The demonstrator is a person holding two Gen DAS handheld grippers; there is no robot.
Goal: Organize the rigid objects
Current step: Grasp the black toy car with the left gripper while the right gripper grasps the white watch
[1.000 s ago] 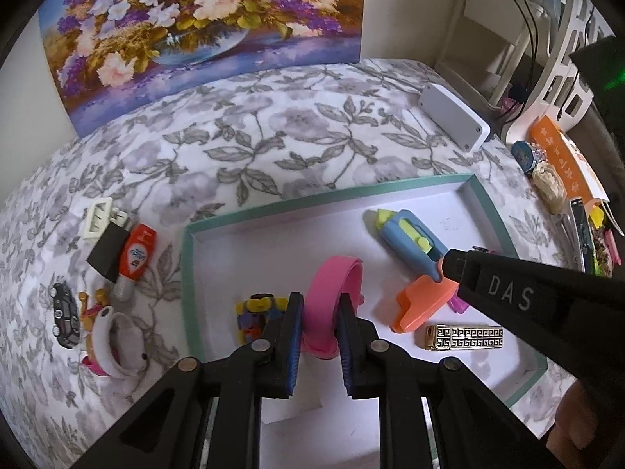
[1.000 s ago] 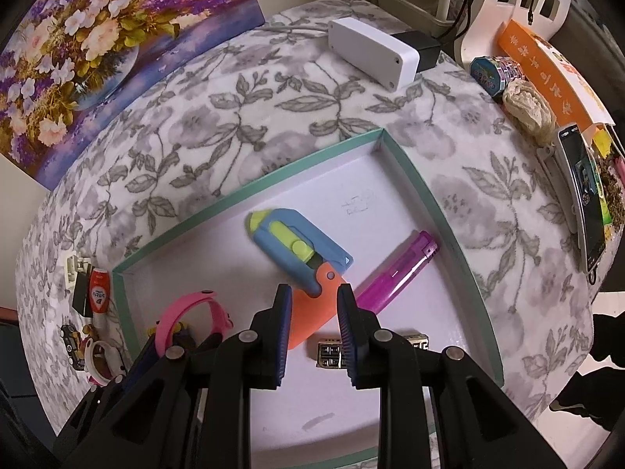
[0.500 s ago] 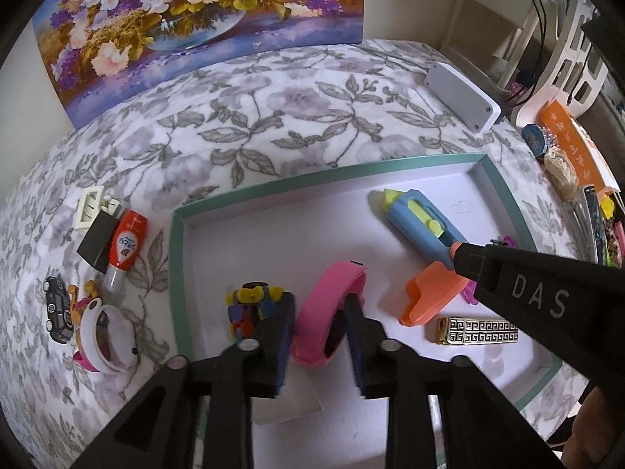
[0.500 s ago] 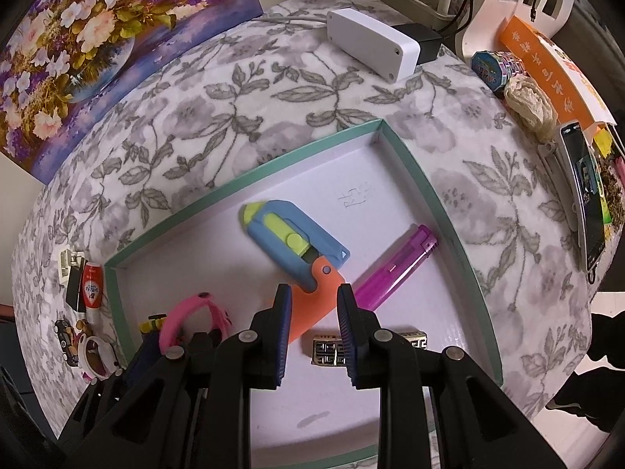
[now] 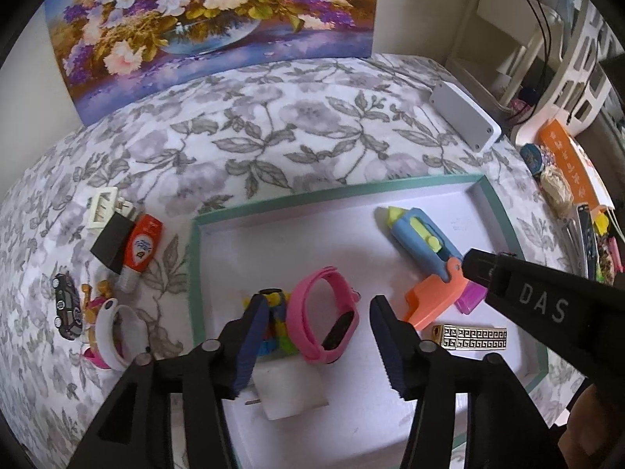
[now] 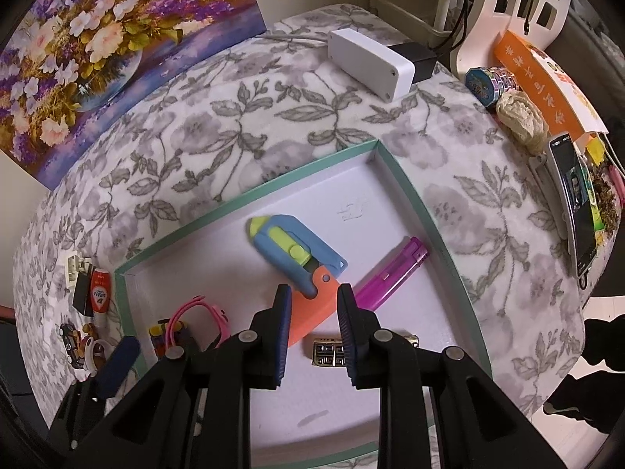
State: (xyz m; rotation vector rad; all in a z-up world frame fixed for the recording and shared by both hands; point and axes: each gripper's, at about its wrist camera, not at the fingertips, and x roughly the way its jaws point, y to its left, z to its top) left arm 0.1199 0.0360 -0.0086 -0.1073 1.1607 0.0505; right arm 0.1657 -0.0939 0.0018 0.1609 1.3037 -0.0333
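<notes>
tray [image 5: 197, 273] with teal rim sits on the flowered surface [image 5: 273, 136] and already has several things in it. left tongs [image 5: 318, 324] gape wide, empty, around the pink band [image 5: 326, 322] standing in it. right tongs [image 6: 312, 312] hang part open, empty, over the orange knife [image 6: 312, 312]. placing looks done; next comes lifting clear toward the loose bits at left.

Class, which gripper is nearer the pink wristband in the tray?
Left. The left gripper straddles the pink wristband, jaws open; the right gripper hovers over the orange blade, further right.
</notes>
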